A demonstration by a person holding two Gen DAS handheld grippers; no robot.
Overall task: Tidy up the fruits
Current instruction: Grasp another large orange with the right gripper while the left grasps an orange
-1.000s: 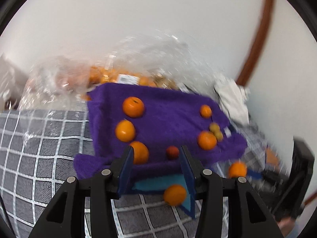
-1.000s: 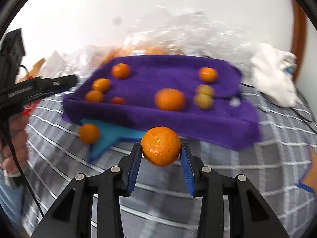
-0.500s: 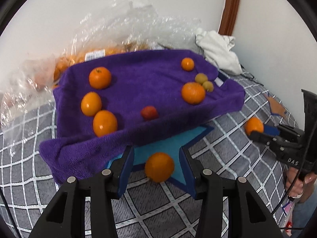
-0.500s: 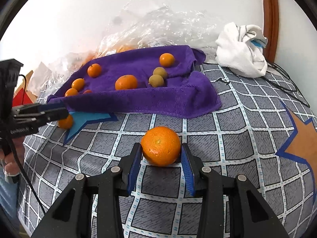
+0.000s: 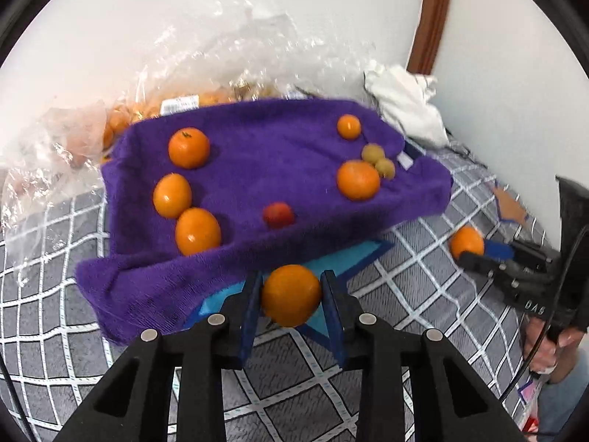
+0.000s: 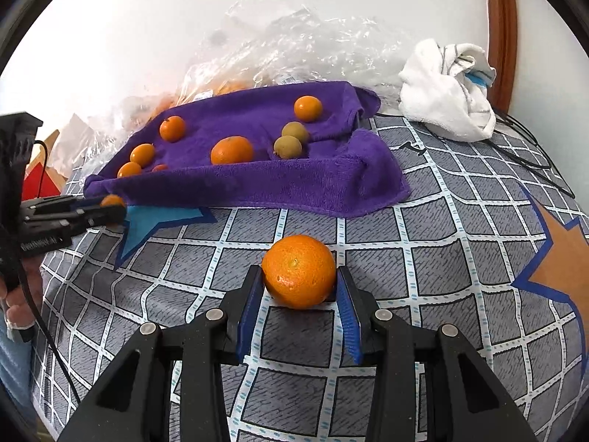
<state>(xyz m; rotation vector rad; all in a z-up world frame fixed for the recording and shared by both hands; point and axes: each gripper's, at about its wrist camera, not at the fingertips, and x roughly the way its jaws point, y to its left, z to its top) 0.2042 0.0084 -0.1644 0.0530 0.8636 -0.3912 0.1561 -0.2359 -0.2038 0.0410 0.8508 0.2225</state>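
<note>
A purple towel [image 5: 257, 169] lies on the checked bedcover and carries several oranges, two small green-yellow fruits [image 5: 373, 153] and a small red fruit [image 5: 278, 214]. My left gripper [image 5: 291, 294] is shut on an orange [image 5: 291, 294] just in front of the towel's near edge, over a blue star patch. My right gripper [image 6: 299, 287] holds a larger orange [image 6: 299, 270] between its blue pads, resting on the bedcover in front of the towel [image 6: 257, 169]. The right gripper with its orange also shows in the left wrist view [image 5: 467, 243].
A clear plastic bag with more oranges [image 5: 154, 110] lies behind the towel against the white wall. A crumpled white cloth [image 6: 449, 88] sits at the back right by a brown wooden post [image 6: 497, 29]. Black cables [image 6: 530, 147] run beside it.
My left gripper moved forward and closed on the orange that lay on the blue star. My right gripper, with its orange, came down onto the bedcover and stayed there.
</note>
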